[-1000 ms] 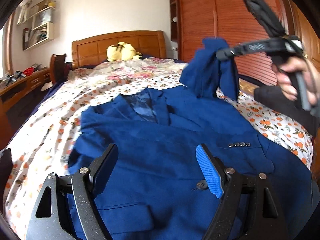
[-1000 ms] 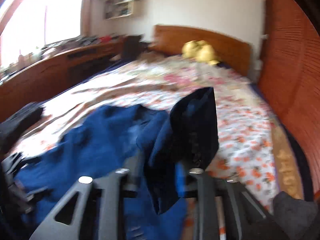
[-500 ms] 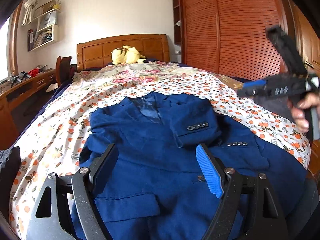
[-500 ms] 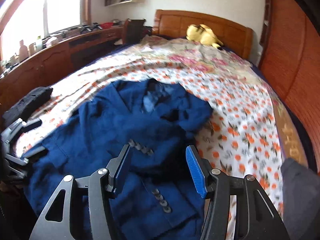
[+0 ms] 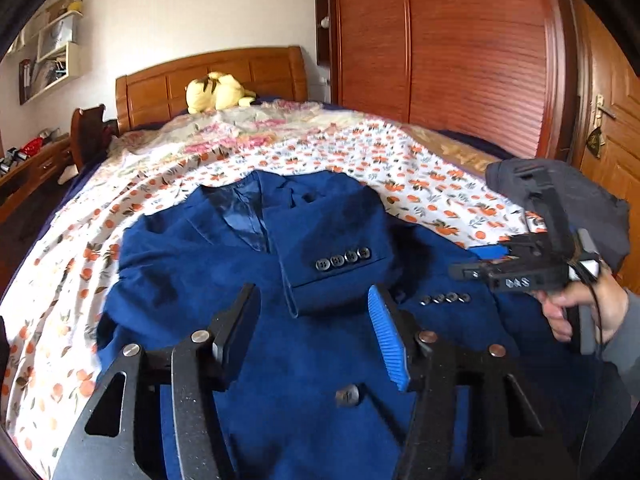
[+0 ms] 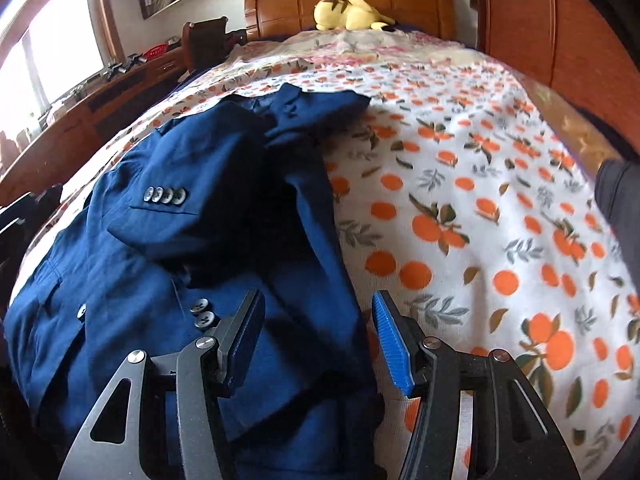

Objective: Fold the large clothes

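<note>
On the bed (image 5: 400, 152), a blue jacket (image 5: 200, 264) is spread face up, collar toward the headboard at twelve o'clock. One sleeve (image 5: 340, 256) is already laid across the chest, its cuff buttons showing; a second row of cuff buttons lies at about three o'clock of it.

The left tongs (image 5: 316, 344) are held over the jacket's lower front with nothing between the pads; the jaws are closing, but no cloth is gripped. The right tongs (image 6: 320, 340) are spread apart above the jacket's right edge, at the six o'clock end of the bed, and are empty too.

The cloth is judged thick and soft, fairly heavy, with stiffer shoulders and lapels, so it should drape rather than slip. The hem corners or the side edge are judged the best places to be pinched, well clear of the buttons.
</note>
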`<state>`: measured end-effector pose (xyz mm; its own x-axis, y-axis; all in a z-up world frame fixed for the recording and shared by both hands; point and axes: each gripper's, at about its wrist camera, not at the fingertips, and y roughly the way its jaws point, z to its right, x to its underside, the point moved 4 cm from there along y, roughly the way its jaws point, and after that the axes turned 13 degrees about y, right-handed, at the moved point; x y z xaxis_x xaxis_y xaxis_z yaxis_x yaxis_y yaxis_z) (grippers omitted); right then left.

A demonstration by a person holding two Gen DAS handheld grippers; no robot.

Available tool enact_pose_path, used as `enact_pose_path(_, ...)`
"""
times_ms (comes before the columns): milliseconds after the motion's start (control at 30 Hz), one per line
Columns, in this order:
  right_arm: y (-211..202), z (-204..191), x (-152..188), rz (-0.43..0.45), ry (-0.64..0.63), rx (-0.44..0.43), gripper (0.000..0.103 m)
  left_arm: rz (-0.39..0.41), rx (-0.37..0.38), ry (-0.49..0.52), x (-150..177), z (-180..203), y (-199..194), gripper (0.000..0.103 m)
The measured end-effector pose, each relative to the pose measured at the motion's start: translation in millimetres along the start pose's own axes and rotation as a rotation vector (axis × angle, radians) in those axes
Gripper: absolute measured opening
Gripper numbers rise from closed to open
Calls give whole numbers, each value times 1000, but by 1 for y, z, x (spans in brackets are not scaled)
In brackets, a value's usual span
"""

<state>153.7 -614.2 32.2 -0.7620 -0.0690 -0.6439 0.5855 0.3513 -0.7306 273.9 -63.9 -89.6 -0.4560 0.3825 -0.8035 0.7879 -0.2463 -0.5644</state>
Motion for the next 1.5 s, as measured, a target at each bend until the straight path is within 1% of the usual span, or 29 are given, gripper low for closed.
enact_pose_path(200, 10, -7, 1, 7, -11, -2, 58, -87, -25, -2, -19, -9, 61, 57)
enact_pose_path(300, 9, -10, 1, 33, -12, 2, 58, -116, -32, -37, -28, -21, 90, 57)
enact_pose_path(400, 6, -6, 3, 50, -7, -5, 58, -126, -9, -97, -37, -33, 110, 58)
enact_pose_path(533, 3, -3, 3, 71, 7, -16, 58, -160, 49, -186, -37, -43, 134, 58)
enact_pose_path(633, 0, 5, 11, 71, 12, -28, 58, -184, 69, -216, -31, -42, 144, 58)
enact_pose_path(733, 0, 5, 12, 67, 13, -27, 58, -181, 96, -218, -27, -38, 144, 57)
enact_pose_path(800, 0, 4, 12, 66, 12, -25, 58, -185, 126, -215, -28, -35, 142, 29)
enact_pose_path(833, 0, 4, 12, 65, 12, -23, 58, -192, 138, -213, -28, -34, 142, 24)
enact_pose_path(867, 0, 4, 12, 64, 12, -19, 58, -193, 146, -206, -29, -32, 139, 14)
enact_pose_path(967, 0, 3, 11, 61, 11, -9, 58, -188, 131, -152, -35, -28, 127, 7)
enact_pose_path(1033, 0, 3, 11, 62, 10, 0, 58, -178, 87, -90, -40, -26, 112, 6)
enact_pose_path(1100, 2, 4, 10, 61, 12, 20, 58, -150, 54, -67, -44, -30, 94, 6)
enact_pose_path(1133, 2, 5, 10, 60, 12, 28, 58, -125, 29, -64, -46, -35, 78, 6)
enact_pose_path(1200, 2, 5, 10, 64, 9, 36, 58, -84, -5, -69, -47, -46, 53, 6)
enact_pose_path(1300, 2, 5, 9, 65, 3, 46, 58, -34, -76, -90, -41, -69, 10, 6)
enact_pose_path(1400, 2, 5, 9, 63, 2, 45, 58, -10, -148, -124, -27, -94, -25, 6)
enact_pose_path(1500, 2, 6, 9, 60, 16, 39, 58, 4, -226, -121, -13, -110, -47, 6)
